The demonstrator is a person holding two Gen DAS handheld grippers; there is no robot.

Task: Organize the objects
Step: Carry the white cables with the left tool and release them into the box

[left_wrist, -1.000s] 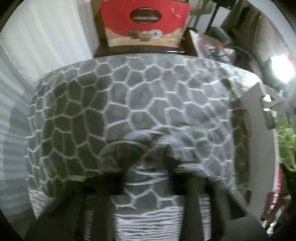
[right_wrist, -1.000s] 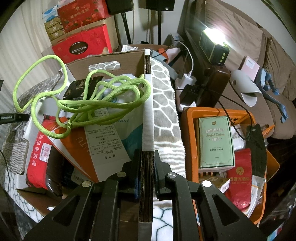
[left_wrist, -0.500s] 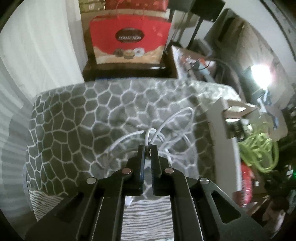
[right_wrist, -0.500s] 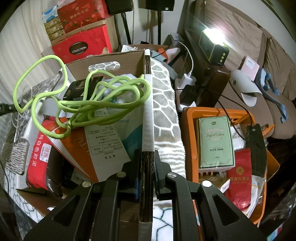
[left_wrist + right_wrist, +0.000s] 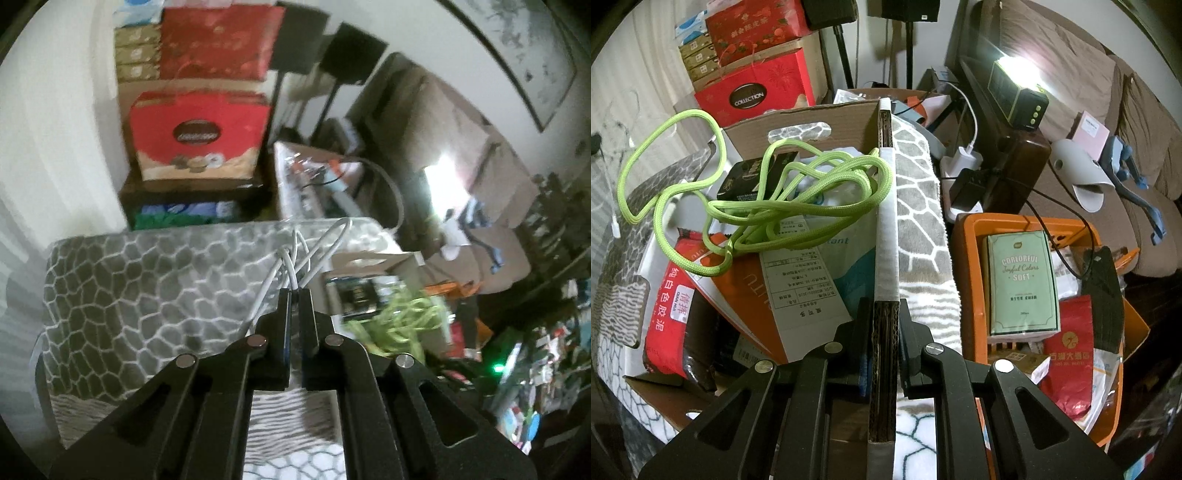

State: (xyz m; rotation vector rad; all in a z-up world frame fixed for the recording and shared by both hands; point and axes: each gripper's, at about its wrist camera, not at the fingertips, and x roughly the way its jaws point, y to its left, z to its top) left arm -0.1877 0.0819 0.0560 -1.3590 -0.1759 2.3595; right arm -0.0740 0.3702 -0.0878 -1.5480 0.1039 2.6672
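My left gripper [image 5: 294,293] is shut on a thin white cable [image 5: 325,247], whose loops stick up past the fingertips above the grey stone-patterned blanket [image 5: 129,295]. To its right stands an open cardboard box [image 5: 369,260] with a lime-green rope [image 5: 399,321] in it. My right gripper [image 5: 884,306] is shut on the taped edge of the cardboard box's wall [image 5: 885,236]. Inside that box lie the lime-green rope [image 5: 768,206], a black packet [image 5: 753,177] and printed bags [image 5: 801,288]. The white cable [image 5: 607,184] hangs at the far left.
An orange basket [image 5: 967,266] to the right holds a pale green box [image 5: 1021,280] and a red bag [image 5: 1067,365]. Red gift boxes [image 5: 199,136] are stacked at the back. A lit lamp [image 5: 1019,88], a charger and a sofa with a slipper stand at the right.
The left gripper closed on the white cable and rose off the blanket, lifting the cable and swinging toward the cardboard box. The right gripper kept still on the box wall.
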